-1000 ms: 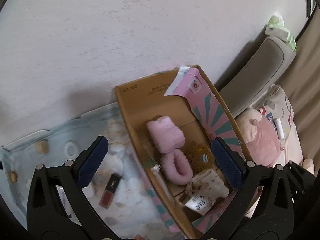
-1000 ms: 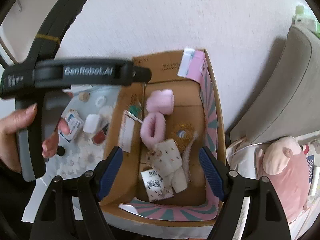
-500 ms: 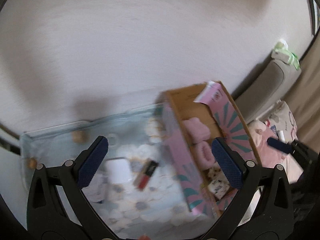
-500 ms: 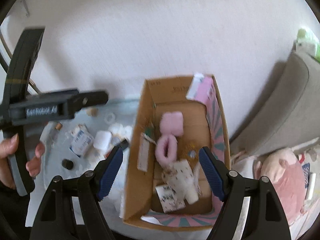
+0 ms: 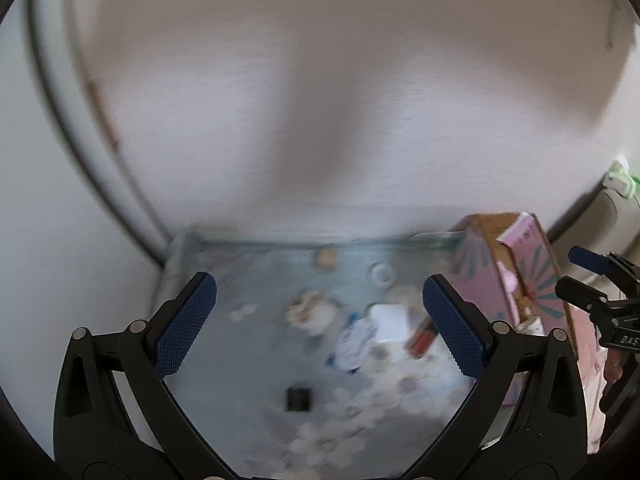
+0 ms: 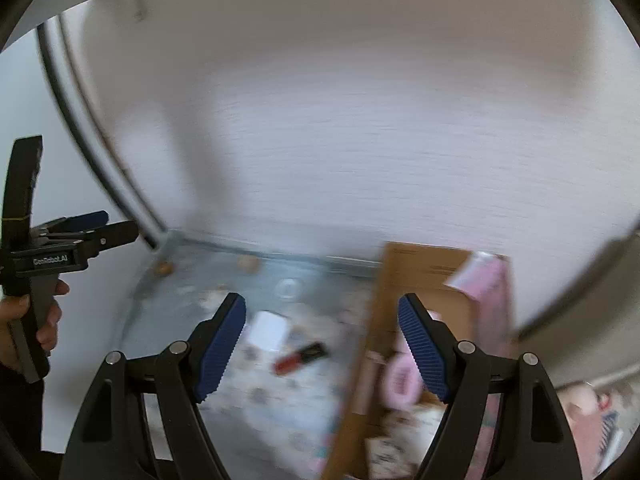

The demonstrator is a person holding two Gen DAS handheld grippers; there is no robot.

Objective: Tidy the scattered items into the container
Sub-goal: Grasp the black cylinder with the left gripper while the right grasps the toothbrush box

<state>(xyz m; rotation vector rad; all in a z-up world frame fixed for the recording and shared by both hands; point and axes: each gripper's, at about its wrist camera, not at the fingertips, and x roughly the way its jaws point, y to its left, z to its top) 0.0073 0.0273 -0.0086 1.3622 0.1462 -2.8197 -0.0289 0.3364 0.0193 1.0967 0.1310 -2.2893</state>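
We hold two handheld grippers above a pale blue flowered mat (image 5: 224, 360) laid against a white wall, and both views are smeared with motion blur. The left gripper (image 5: 320, 324) has its jaws spread wide with nothing between them, and the right gripper (image 6: 322, 346) is likewise spread and empty. The container, a cardboard box (image 6: 404, 280) with pink patterned sides, stands at the right edge of the mat and already holds pink fluffy items and some patterned packets. Loose things lie on the mat beside it: a white block (image 6: 266, 330), a red and black tube (image 6: 298, 358) close to the box wall, a blue and white packet (image 5: 354, 340), a small black cap (image 5: 298, 398), a white ring (image 5: 380, 274) and two small tan pieces near the far edge. From here we judge the main risk to be aim: the small items sit close together, so a hurried closing could pinch two at once or knock the tube away. The tube looks round and may roll or slip. A gripper sweeping toward the box could bump its wall and tip it. Our two grippers could also collide, since they share one crowded patch.
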